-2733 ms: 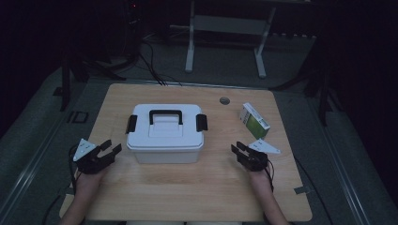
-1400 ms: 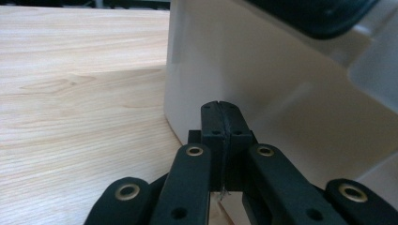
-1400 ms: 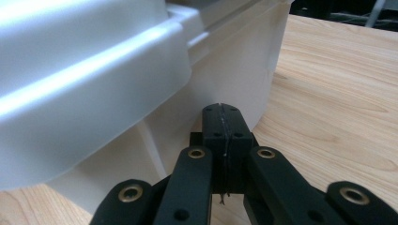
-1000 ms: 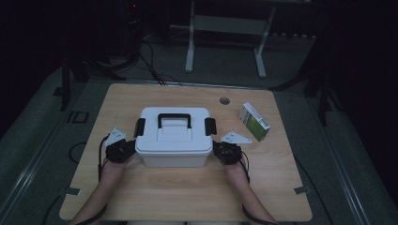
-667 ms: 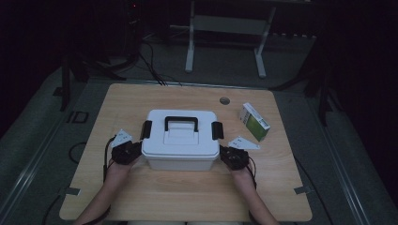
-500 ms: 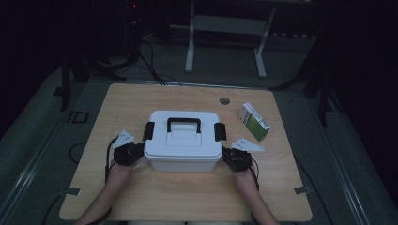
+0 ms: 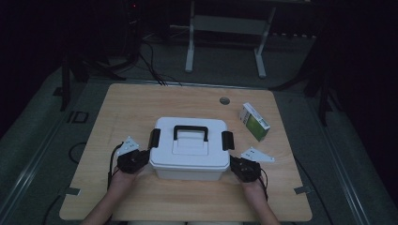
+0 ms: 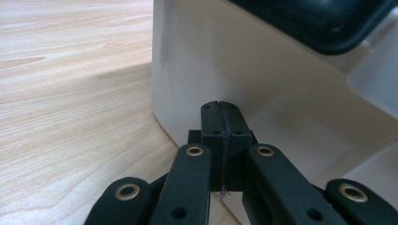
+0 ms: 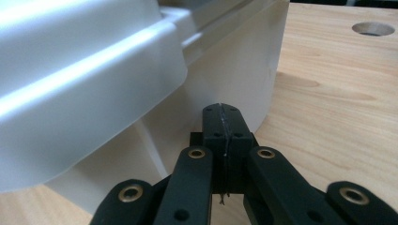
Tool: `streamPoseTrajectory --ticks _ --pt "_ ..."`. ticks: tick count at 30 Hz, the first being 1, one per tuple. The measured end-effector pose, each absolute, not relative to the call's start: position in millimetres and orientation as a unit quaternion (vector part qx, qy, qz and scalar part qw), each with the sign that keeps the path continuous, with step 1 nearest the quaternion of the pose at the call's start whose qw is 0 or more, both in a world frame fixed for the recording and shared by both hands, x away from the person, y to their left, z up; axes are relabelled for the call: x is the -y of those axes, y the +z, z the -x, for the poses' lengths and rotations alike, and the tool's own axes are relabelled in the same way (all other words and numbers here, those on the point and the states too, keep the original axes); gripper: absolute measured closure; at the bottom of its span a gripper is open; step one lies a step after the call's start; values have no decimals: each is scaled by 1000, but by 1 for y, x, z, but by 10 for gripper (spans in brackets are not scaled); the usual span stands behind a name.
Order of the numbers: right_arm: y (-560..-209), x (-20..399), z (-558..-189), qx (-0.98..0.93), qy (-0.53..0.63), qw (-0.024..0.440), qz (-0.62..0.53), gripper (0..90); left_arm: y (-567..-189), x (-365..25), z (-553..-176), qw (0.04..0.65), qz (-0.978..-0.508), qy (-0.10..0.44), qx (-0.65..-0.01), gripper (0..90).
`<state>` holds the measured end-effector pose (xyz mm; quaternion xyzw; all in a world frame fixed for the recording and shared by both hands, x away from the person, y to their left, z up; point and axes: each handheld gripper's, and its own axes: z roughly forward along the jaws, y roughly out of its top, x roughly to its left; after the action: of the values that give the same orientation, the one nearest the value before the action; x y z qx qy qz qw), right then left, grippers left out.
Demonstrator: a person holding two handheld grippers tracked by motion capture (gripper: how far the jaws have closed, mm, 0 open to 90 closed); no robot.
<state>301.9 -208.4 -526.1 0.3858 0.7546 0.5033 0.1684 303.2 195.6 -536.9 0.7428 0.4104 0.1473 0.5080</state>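
A white lidded storage box (image 7: 190, 150) with a black handle and black side latches stands in the middle of the wooden table (image 7: 136, 108). My left gripper (image 7: 143, 159) is at the box's left side, jaws shut with nothing between them. In the left gripper view its tips (image 8: 219, 105) meet the box's white wall (image 8: 281, 84) low down, under a black latch (image 8: 324, 18). My right gripper (image 7: 234, 165) is at the box's right side, also shut and empty. Its tips (image 9: 222, 108) sit against the wall (image 9: 225, 70) below the lid's rim.
A small green and white carton (image 7: 254, 122) lies at the back right of the table, near a round hole (image 7: 225, 100) in the tabletop. Beyond the table are a dark floor, cables and a metal stand.
Both grippers came in from the table's sides to the box's two flanks. Since a second ago the box and both grippers have shifted together to the right.
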Motion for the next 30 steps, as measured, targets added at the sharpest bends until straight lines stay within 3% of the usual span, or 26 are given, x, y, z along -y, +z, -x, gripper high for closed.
streamPoseTrajectory --ticks 15,18,22,24,25,27,29,30 --pt "-526 219 -284 -754 505 161 -388 900 -537 -195 -287 518 -751 119 -392 895" --pt "-528 223 -286 -749 515 151 -388 887 -540 -199 -289 519 -749 113 -396 801" --pt "-533 235 -288 -746 504 163 -403 863 -545 -212 -287 491 -766 120 -396 777" --pt "-535 245 -289 -745 502 165 -407 744 -547 -230 -285 478 -769 117 -409 658" --pt "-535 250 -289 -746 499 171 -406 638 -547 -234 -285 474 -770 118 -410 607" --pt "-534 257 -288 -746 492 188 -408 499 -547 -245 -284 471 -772 108 -412 539" --pt "-535 266 -289 -743 488 189 -418 391 -545 -254 -282 468 -775 109 -411 516" --pt "-535 266 -289 -743 488 189 -418 391 -545 -254 -282 468 -775 109 -411 482"
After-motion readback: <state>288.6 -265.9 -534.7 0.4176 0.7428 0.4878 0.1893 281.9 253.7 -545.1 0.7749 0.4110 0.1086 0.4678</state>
